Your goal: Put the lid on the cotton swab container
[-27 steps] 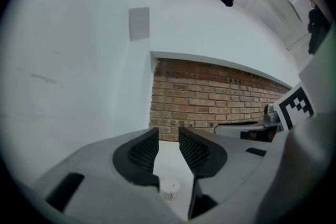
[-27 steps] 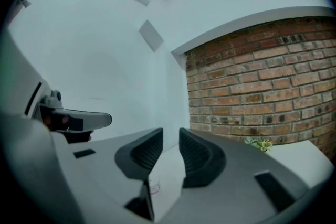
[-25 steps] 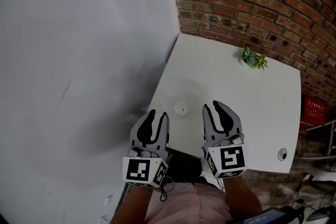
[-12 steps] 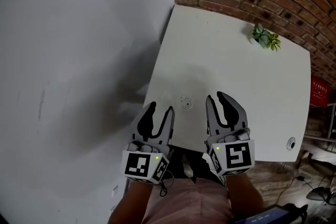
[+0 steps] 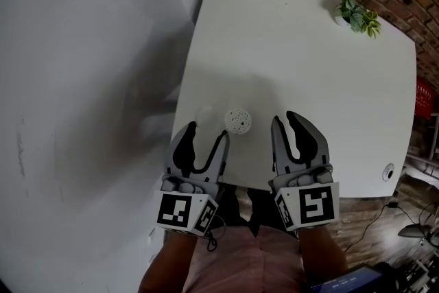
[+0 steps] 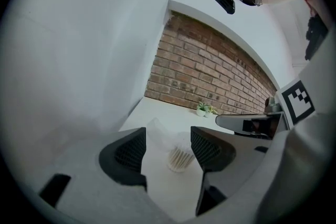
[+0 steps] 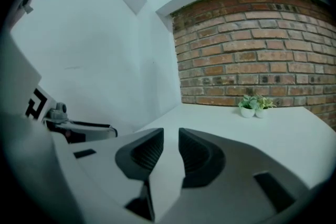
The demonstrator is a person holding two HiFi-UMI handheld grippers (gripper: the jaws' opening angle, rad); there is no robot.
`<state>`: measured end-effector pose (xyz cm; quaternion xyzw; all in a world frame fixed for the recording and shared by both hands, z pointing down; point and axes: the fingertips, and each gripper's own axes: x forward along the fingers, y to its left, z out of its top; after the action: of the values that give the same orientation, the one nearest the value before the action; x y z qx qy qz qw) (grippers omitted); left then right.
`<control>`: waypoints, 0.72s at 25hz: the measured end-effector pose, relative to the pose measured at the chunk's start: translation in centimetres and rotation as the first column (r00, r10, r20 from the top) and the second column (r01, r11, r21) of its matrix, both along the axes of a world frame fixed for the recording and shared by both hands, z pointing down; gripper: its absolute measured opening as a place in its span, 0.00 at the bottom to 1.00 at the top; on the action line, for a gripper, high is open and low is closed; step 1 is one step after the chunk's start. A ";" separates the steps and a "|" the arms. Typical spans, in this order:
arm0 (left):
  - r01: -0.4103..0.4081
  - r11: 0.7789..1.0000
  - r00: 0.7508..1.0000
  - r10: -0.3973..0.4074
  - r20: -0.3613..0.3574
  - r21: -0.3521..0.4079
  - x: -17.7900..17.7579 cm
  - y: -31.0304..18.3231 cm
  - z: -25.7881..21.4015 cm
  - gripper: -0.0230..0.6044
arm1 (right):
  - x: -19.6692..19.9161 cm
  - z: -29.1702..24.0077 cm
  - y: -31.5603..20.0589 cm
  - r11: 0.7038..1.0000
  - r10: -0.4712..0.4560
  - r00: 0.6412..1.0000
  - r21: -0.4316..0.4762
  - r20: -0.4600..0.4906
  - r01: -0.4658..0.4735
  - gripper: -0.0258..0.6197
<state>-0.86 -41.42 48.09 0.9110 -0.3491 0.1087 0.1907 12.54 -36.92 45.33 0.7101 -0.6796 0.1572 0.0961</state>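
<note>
A small round cotton swab container (image 5: 237, 121) stands open on the white table (image 5: 309, 65), its swab tips showing from above. In the left gripper view the container (image 6: 180, 157) sits just ahead, between the lines of the two jaws. A faint clear piece, maybe the lid (image 6: 156, 131), lies just left of it. My left gripper (image 5: 206, 132) hovers at the table's near edge, left of the container; its jaws are opening, with nothing pressed between them. My right gripper (image 5: 287, 119) is to the container's right; its jaws (image 7: 171, 147) are closing on a narrow empty gap.
A small potted plant (image 5: 357, 14) stands at the far right of the table, near the brick wall (image 7: 252, 50). A round cable port (image 5: 389, 173) sits near the front right edge. A plain white wall (image 5: 82, 79) runs along the table's left side.
The left gripper's jaws have spread wider. The head view has tilted down, so the table and container sit higher in the frame. Both grippers stay at the near edge.
</note>
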 end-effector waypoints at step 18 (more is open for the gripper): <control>-0.051 0.998 0.999 0.050 0.013 0.045 1.5 0.5 -1.6 0.49 | 0.5 -1.1 0.8 1.000 0.022 1.000 0.020 -0.001 -0.022 0.18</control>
<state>0.67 -40.94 46.48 0.9230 -0.3293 0.1108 0.1651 13.02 -36.09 44.18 0.7186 -0.6732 0.1509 0.0876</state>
